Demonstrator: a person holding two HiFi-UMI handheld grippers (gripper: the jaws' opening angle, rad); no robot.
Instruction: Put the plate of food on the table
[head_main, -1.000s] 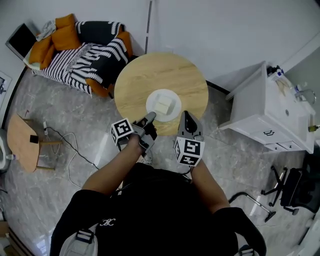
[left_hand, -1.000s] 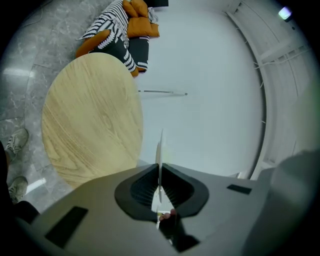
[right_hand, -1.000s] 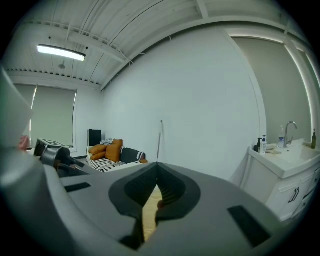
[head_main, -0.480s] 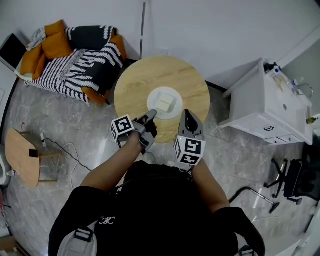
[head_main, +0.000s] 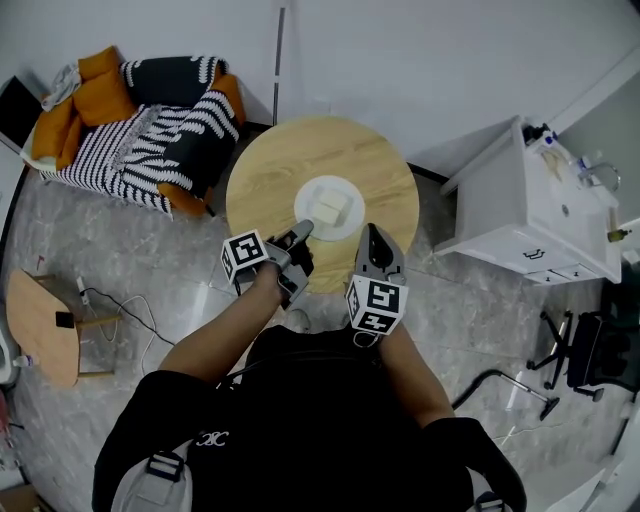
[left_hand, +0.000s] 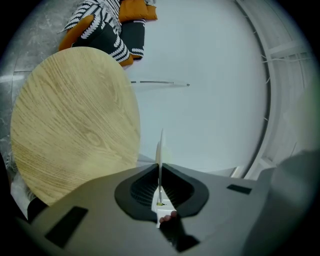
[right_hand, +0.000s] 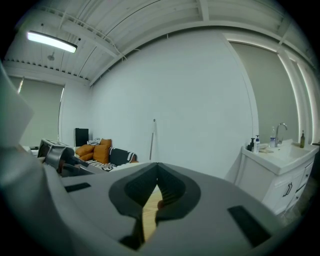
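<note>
Plate (head_main: 306, 199) with a pale food block (head_main: 327, 210) sits over the middle of the round wooden table (head_main: 270, 165); can't tell if it's touching down. Left gripper (head_main: 301, 233) is clamped on its near rim. Right gripper (head_main: 372, 234) is just beside it at the table edge, jaws together, nothing held. Sofa (head_main: 150, 120) far left, white cabinet (head_main: 520, 215) right.

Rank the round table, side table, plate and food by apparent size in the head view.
1. round table
2. side table
3. plate
4. food

The side table stands lower, farther from the camera, so it may look smaller than it is.
</note>
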